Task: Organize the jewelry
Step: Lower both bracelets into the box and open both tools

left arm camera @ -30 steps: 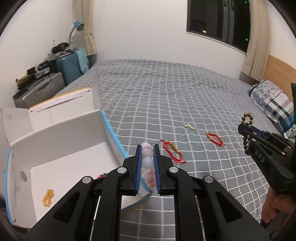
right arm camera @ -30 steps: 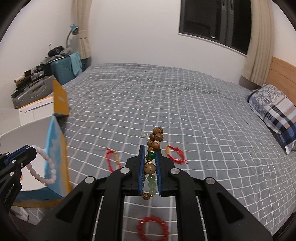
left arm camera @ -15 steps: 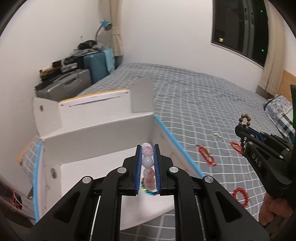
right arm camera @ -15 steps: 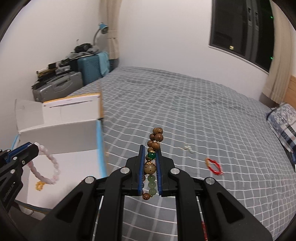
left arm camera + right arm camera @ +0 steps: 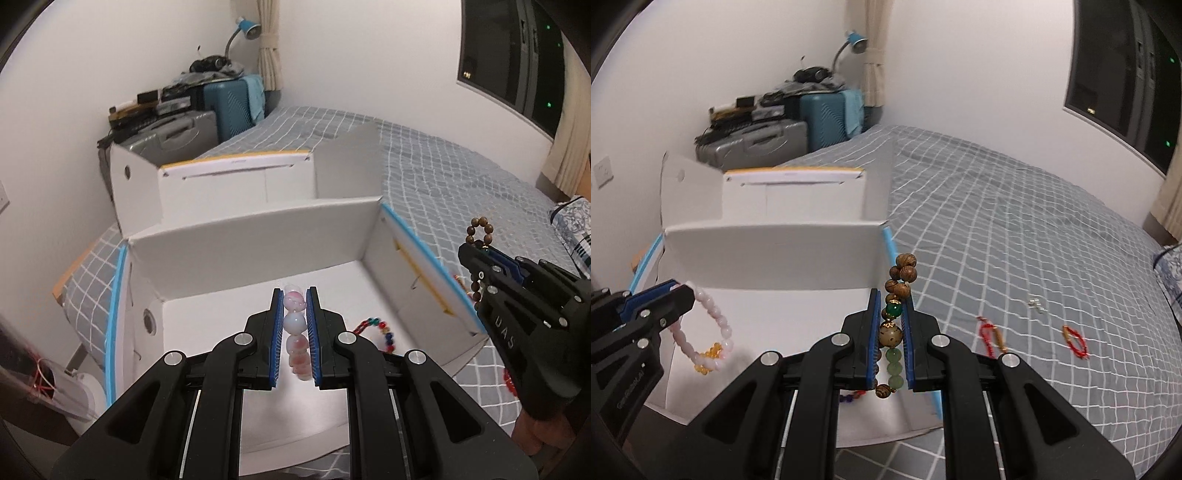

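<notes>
My left gripper [image 5: 294, 295] is shut on a pink bead bracelet [image 5: 295, 324] and hangs over the open white cardboard box [image 5: 258, 236]. From the right wrist view that bracelet [image 5: 713, 332] dangles in a loop from the left gripper [image 5: 679, 291] above the box floor. My right gripper [image 5: 891, 295] is shut on a brown wooden and green bead bracelet [image 5: 903, 271], above the box's right blue-edged wall [image 5: 888, 240]. A multicoloured bead bracelet [image 5: 376, 328] and a small amber piece [image 5: 711, 350] lie inside the box.
Two red cord bracelets [image 5: 991, 338] [image 5: 1075, 339] and a small silver piece [image 5: 1036, 303] lie on the grey checked bedspread [image 5: 1015, 229]. Suitcases [image 5: 820, 118] and clutter stand in the far corner. A person's hand [image 5: 535, 428] holds the right gripper [image 5: 466, 252].
Both grippers swung left from over the bedspread to the box, each keeping its bracelet. The left one now hangs over the box's inside, the right one at its right wall.
</notes>
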